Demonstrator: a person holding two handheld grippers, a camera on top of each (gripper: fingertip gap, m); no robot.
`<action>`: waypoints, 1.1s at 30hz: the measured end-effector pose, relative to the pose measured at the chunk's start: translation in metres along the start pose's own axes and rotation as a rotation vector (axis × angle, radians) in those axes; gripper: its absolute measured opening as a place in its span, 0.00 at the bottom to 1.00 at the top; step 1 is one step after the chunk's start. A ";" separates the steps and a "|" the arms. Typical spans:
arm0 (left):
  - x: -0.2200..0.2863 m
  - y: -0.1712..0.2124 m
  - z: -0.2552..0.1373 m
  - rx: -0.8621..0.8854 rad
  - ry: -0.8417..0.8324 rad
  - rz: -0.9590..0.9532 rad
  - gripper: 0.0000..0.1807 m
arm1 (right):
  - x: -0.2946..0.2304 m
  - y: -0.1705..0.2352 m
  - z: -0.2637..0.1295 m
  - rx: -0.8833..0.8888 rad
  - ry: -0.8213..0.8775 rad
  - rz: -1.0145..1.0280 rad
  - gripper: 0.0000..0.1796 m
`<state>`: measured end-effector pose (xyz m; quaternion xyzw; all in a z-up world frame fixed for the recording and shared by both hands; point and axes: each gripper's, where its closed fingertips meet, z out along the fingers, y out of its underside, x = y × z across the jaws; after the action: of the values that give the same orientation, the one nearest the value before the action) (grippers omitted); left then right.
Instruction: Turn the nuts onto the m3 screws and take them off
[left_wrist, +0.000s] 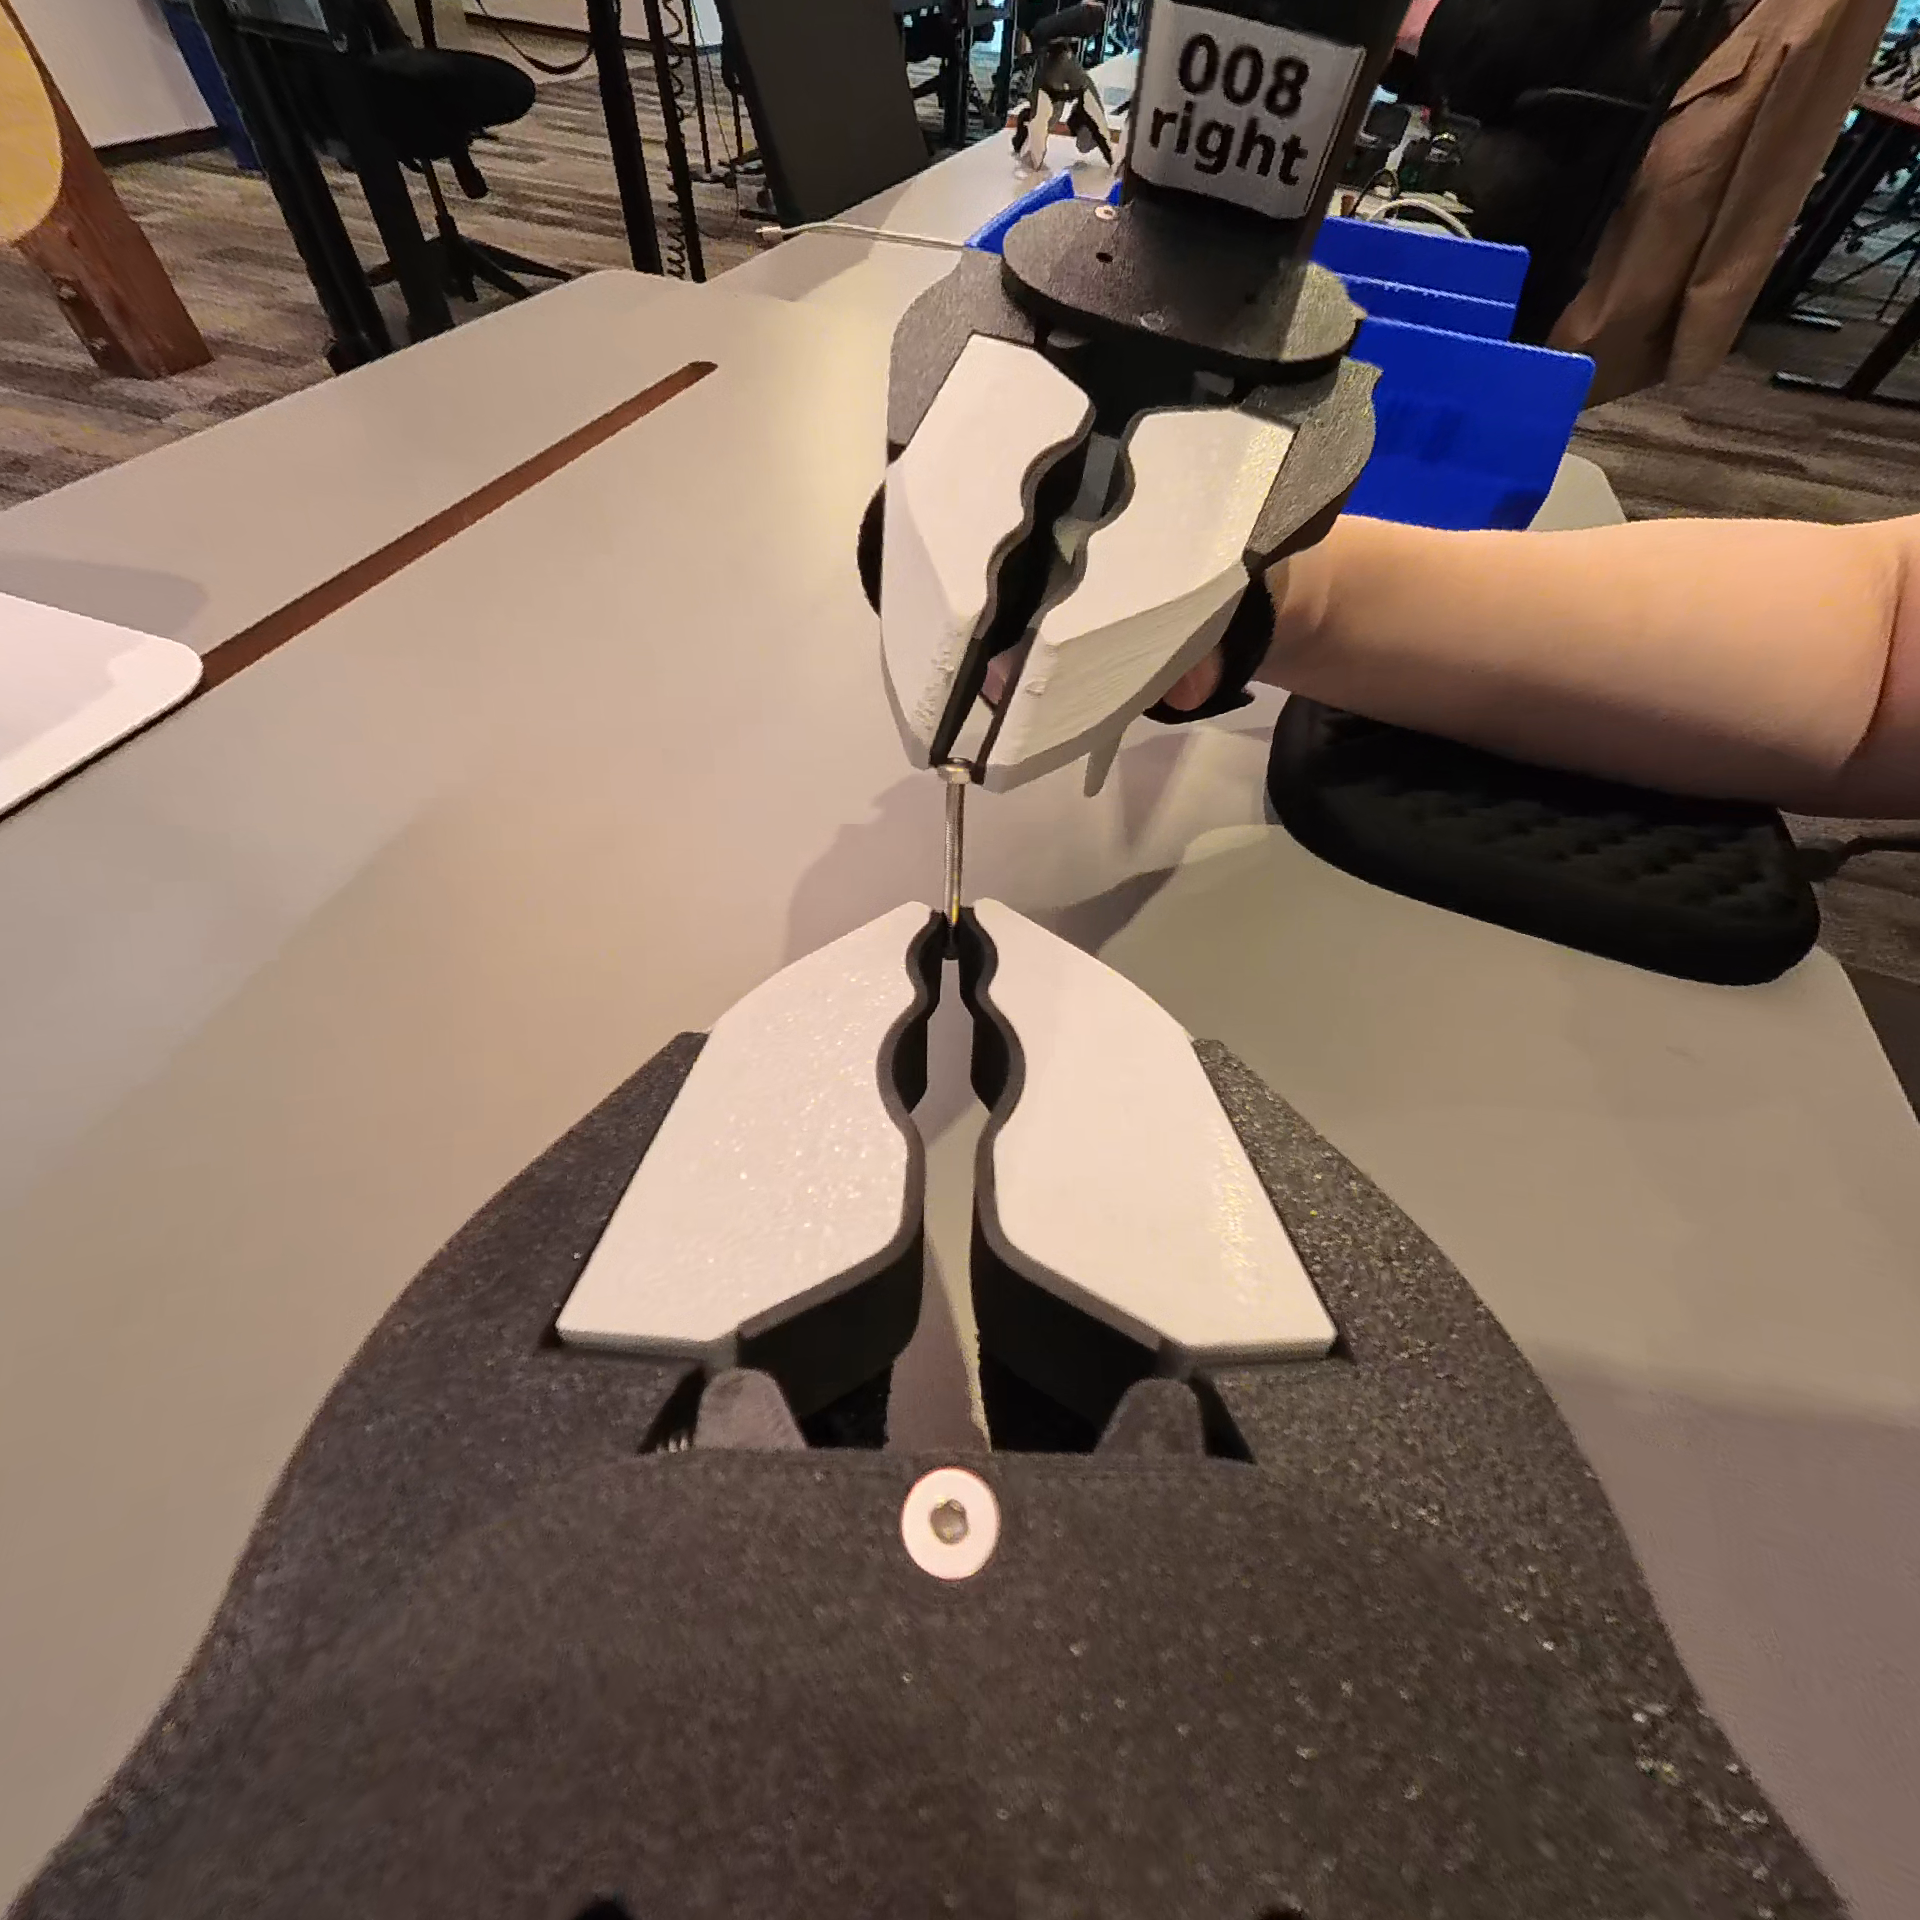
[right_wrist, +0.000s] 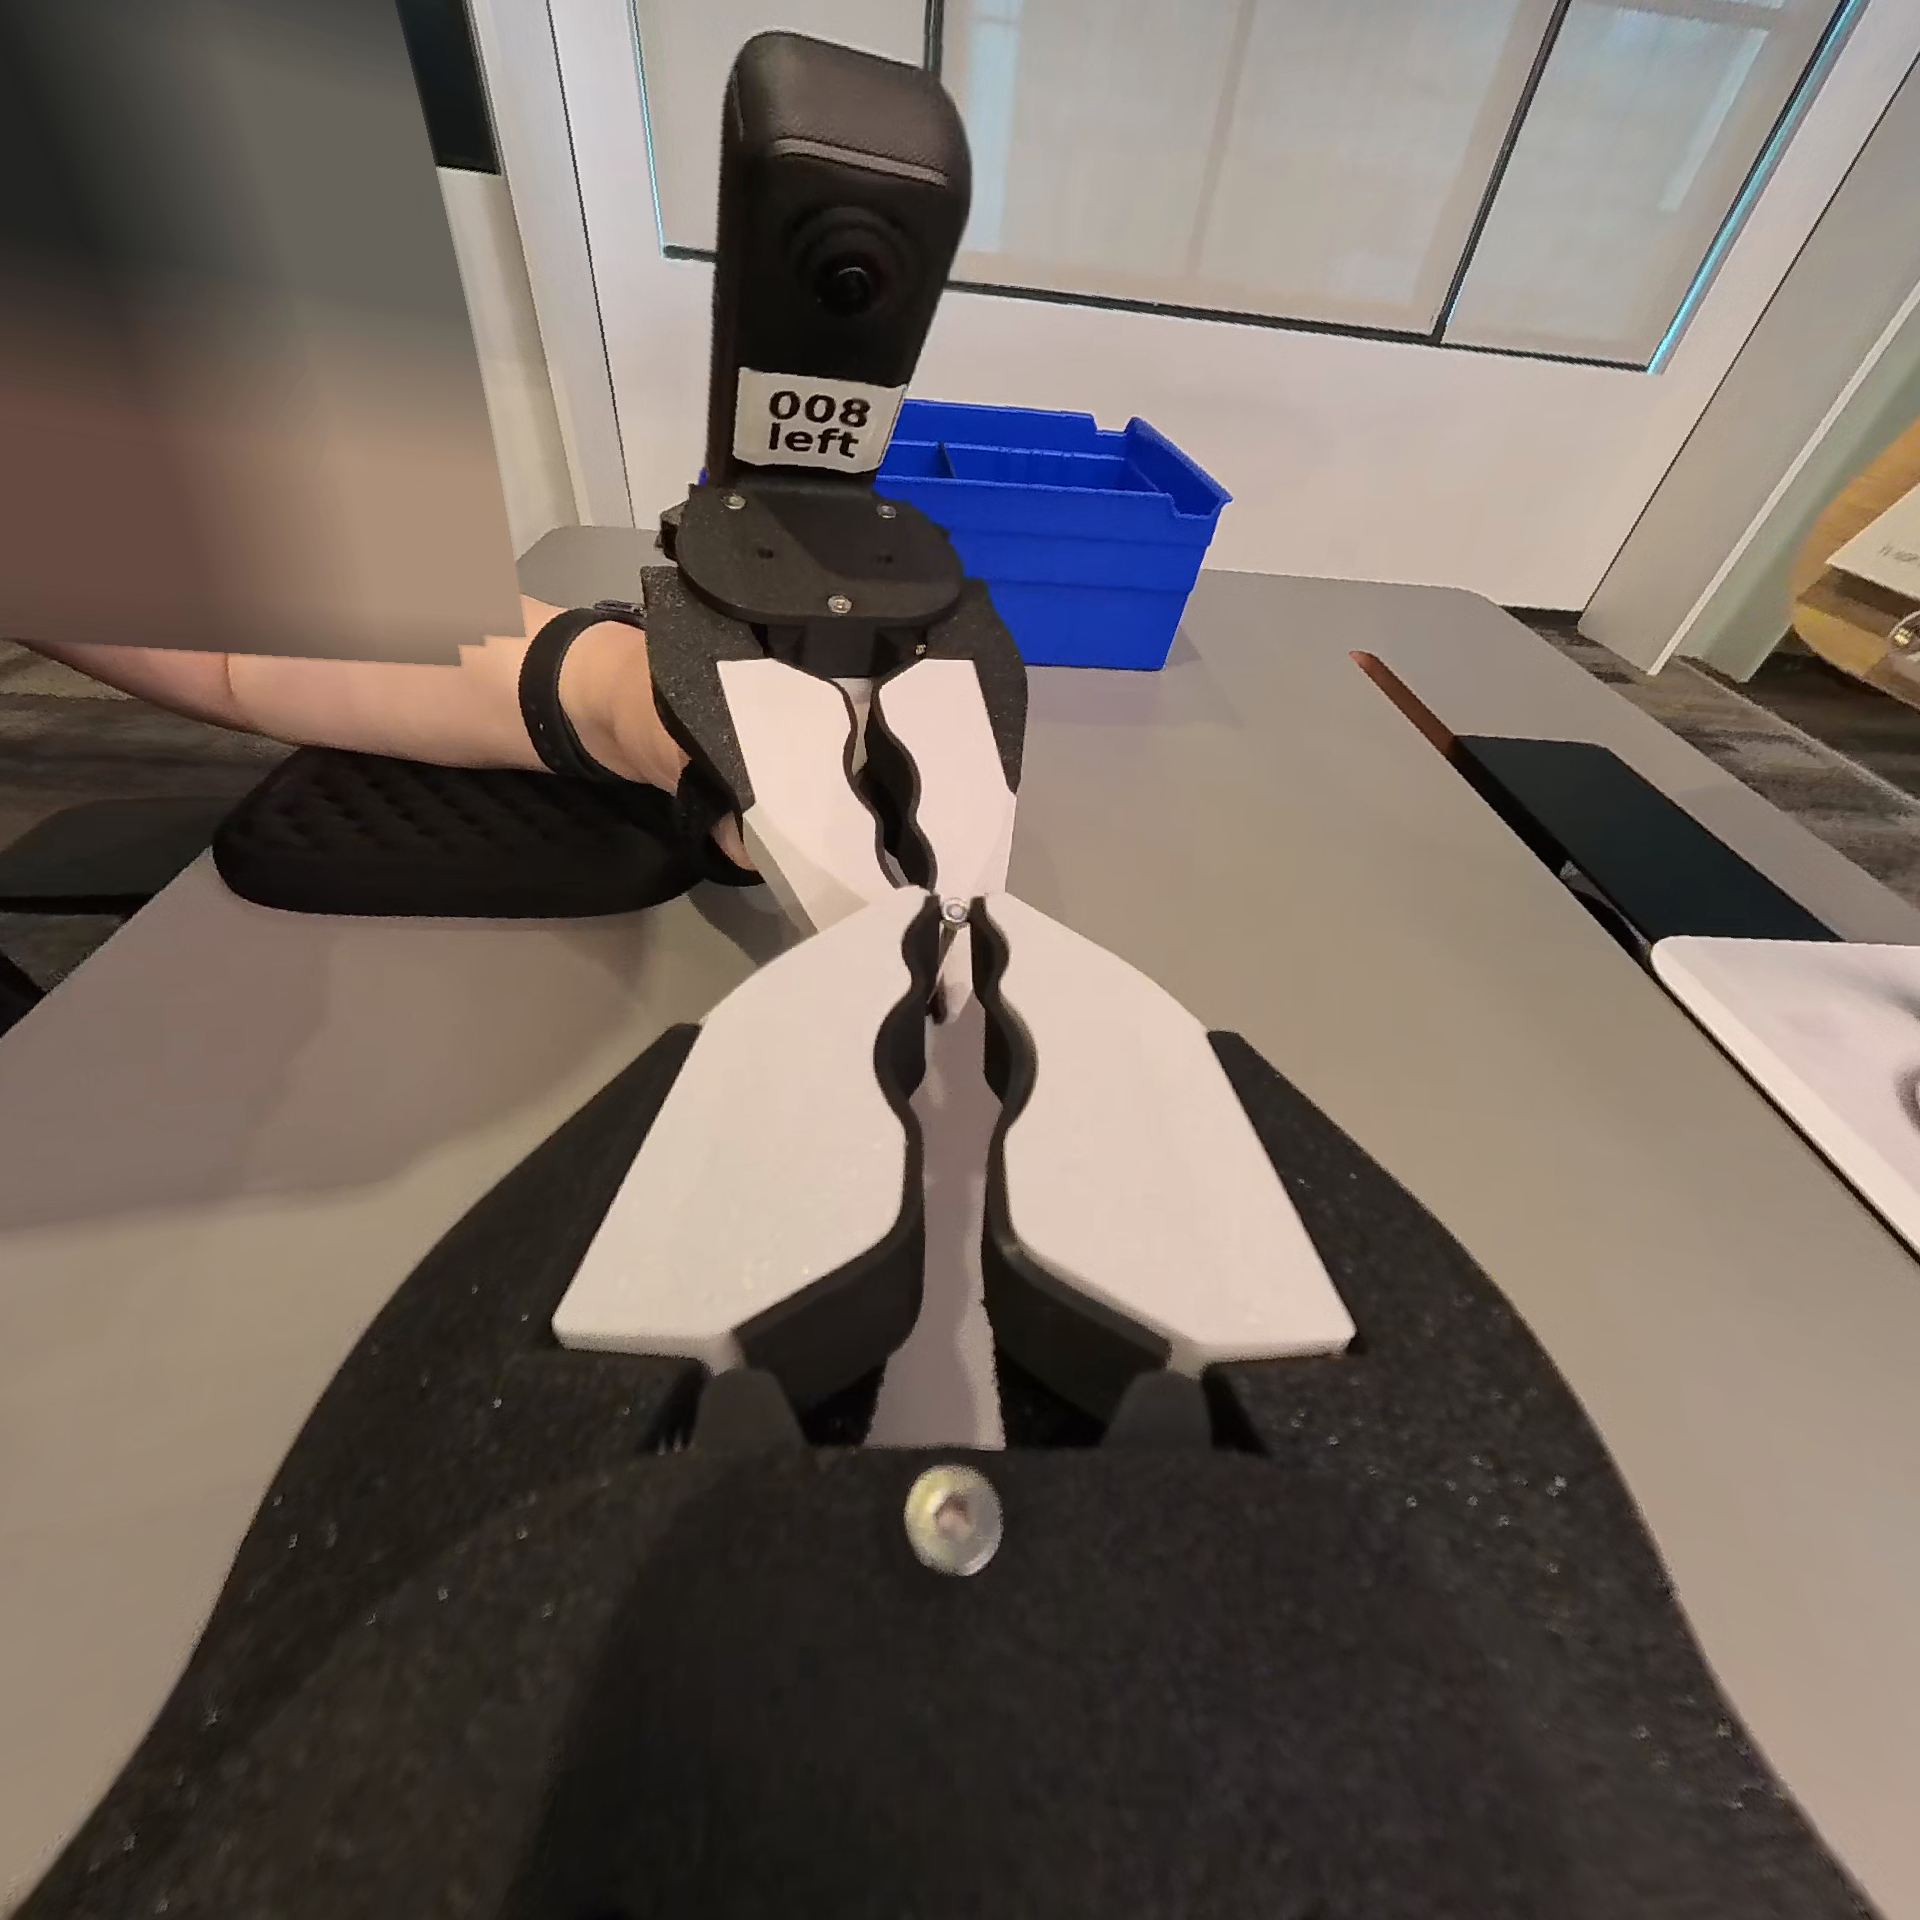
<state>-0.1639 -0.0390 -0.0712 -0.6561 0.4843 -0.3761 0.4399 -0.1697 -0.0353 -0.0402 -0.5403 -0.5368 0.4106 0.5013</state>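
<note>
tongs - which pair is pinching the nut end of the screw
The right tongs, coming down from above, pinch the nut; the left tongs hold the screw at its other end.

The left gripper (left_wrist: 951, 914) has its white fingers (left_wrist: 790, 1122) drawn nearly together, a thin slit left at the tips, pinching something thin. Facing it tip to tip, the right gripper (left_wrist: 961, 764) points down at it from above, jaws likewise closed to a narrow gap. A bare forearm (left_wrist: 1600, 644) reaches in behind the right gripper. In the right wrist view, the left gripper (right_wrist: 940, 902) tilts toward the right gripper (right_wrist: 951, 914), a dark band on the wrist (right_wrist: 551, 691) behind it.
</note>
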 end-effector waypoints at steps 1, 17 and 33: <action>0.000 0.001 0.000 0.002 -0.002 0.004 0.01 | -0.001 0.000 0.000 0.006 -0.001 -0.006 0.03; -0.003 -0.017 -0.009 0.097 -0.078 0.049 0.01 | 0.003 -0.019 0.002 0.104 0.128 -0.087 0.03; -0.007 -0.020 -0.014 0.121 -0.076 0.022 0.01 | 0.000 -0.028 0.002 0.152 0.163 -0.113 0.09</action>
<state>-0.1723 -0.0324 -0.0485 -0.6368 0.4508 -0.3749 0.5007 -0.1765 -0.0371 -0.0133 -0.5012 -0.4915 0.3759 0.6049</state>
